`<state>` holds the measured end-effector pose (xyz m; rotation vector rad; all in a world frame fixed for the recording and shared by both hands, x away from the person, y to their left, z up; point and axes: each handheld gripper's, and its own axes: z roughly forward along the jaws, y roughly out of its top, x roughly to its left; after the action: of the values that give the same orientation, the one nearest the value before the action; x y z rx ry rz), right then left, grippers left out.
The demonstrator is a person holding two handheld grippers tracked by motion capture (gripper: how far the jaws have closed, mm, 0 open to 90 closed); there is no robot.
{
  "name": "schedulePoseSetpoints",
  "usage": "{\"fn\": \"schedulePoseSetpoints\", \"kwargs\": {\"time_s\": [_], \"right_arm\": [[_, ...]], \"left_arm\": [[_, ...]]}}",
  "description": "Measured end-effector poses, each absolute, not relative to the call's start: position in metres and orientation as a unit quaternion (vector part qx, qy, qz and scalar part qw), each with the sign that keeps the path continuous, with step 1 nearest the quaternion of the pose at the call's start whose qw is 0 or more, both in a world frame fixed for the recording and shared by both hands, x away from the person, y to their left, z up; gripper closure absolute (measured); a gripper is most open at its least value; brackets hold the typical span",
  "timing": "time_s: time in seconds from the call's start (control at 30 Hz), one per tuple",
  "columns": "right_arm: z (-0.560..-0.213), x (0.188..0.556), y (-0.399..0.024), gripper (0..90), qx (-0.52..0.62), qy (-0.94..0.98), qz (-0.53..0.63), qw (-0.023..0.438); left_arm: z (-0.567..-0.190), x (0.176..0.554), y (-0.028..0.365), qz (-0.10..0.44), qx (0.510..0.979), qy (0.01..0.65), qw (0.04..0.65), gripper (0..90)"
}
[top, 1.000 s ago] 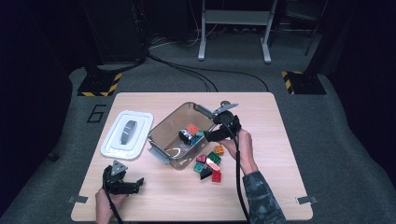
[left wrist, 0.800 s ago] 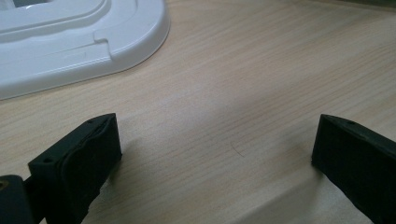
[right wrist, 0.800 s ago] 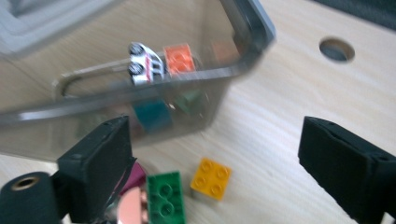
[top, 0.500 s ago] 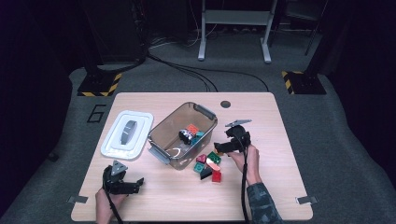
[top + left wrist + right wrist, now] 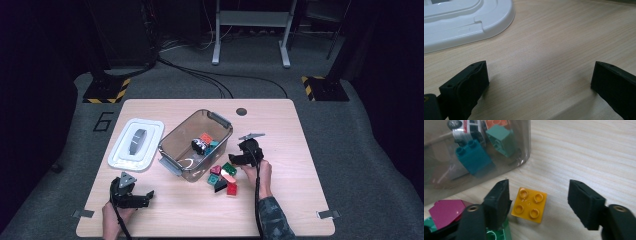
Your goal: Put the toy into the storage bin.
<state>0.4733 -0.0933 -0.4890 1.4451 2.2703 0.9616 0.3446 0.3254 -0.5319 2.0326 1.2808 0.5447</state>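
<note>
Evidently the right hand-held gripper, jaws released, is lowered astride the yellow brick beside the clear bin, seemingly to be grasped, while the left hand-held gripper is rested released on the surface.

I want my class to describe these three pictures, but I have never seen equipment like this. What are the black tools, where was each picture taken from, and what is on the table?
A person sits at a wooden table and holds a two-jaw gripper in each hand, like big tongs. The high view looks down from a fixed camera above; the other two pictures come from small cameras riding on each gripper, looking along its black jaws.

The left gripper rests near the table's front edge, jaws open and holding nothing, near a white lid. The right gripper is open with its jaws on either side of a yellow brick that lies flat on the table, not yet gripped. Beside it stands a clear plastic bin with a few toy bricks inside, and more coloured bricks lie on the table next to the bin.
</note>
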Motion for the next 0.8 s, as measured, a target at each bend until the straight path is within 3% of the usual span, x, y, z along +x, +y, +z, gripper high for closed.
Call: {"fn": "schedulePoseSetpoints", "kwargs": {"time_s": [0.47,0.63,0.8], "right_arm": [[-0.501,0.475,-0.082,47.5,0.497,0.802,0.298,0.142],[-0.506,0.473,-0.082,57.2,0.495,0.804,0.292,0.152],[-0.506,0.471,-0.085,58.4,0.493,0.803,0.296,0.154]], "left_arm": [[-0.532,0.345,0.325,0.209,0.778,0.49,0.333,1.1],[-0.532,0.344,0.325,0.208,0.778,0.491,0.333,1.1],[-0.532,0.344,0.325,0.208,0.778,0.491,0.333,1.1]]}}
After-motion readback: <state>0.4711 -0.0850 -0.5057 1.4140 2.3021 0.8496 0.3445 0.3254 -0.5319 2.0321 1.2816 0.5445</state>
